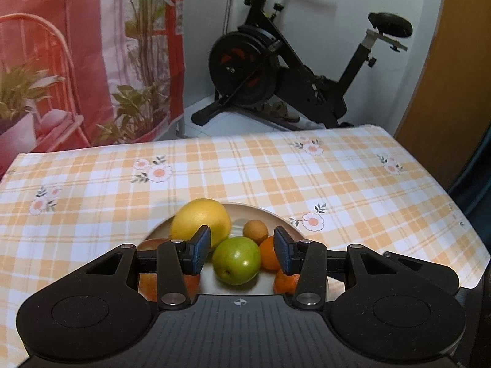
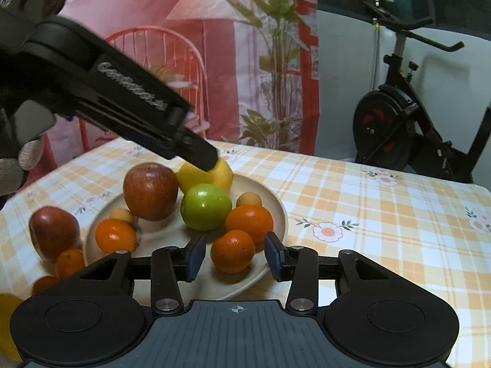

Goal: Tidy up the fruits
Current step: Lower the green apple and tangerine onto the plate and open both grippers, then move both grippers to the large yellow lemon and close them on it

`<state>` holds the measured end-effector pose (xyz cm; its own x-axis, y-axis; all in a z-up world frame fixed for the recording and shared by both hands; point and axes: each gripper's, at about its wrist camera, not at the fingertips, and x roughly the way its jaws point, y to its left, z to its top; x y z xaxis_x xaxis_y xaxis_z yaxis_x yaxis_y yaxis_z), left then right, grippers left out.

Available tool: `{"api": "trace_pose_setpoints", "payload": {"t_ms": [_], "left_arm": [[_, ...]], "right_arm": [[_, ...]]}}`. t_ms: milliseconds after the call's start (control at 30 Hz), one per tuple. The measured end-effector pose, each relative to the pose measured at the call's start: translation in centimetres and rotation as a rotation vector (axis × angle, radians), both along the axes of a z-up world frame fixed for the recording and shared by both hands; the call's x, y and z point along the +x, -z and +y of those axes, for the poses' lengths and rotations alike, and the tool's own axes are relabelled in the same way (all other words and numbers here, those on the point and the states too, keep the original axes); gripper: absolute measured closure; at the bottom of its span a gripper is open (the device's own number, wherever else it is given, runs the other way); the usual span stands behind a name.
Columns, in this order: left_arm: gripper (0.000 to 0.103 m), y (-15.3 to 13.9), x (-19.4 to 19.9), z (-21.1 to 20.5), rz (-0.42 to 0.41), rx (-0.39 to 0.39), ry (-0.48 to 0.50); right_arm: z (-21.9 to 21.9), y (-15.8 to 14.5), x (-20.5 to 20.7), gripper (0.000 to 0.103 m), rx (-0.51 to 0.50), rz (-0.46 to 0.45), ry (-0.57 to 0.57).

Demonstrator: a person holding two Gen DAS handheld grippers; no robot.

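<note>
A round cream plate is set on the bench, which is covered with an orange checked cloth with flowers. On the plate are seen a shiny green apple, a big red apple, a bumpy yellow lemon and smooth round oranges. One orange is seen between the pads of the right hand-held gripper, whose jaws are open and not touching it. A second red apple is left beside the plate. The left hand-held gripper is held open above the green apple, holding nothing, and its black arm blocks part of the lemon. An exercise bike is parked behind.
</note>
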<state>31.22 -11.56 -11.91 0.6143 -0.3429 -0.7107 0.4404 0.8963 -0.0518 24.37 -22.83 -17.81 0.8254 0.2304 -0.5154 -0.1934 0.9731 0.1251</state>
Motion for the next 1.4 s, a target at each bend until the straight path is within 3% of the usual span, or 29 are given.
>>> {"api": "trace_pose_setpoints", "payload": {"t_ms": [333,633,1400], "left_arm": [[0.055,-2.4,-4.3,5.2,-0.031,-0.006,-0.057],[0.055,-2.9,-7.7,9.6,-0.04,-0.028,-0.119],[0.055,0.4,-13.7,13.4,-0.006,-0.138,-0.215]], "right_arm": [[-0.2,-2.3,-4.5,0.062,0.054,-0.024,0.025],[1.7,-3.4,-6.6,0.062,0.082,-0.021,0.015],[8.0,-3.8,-11.6,0.062,0.004,0.03,-0.126]]}}
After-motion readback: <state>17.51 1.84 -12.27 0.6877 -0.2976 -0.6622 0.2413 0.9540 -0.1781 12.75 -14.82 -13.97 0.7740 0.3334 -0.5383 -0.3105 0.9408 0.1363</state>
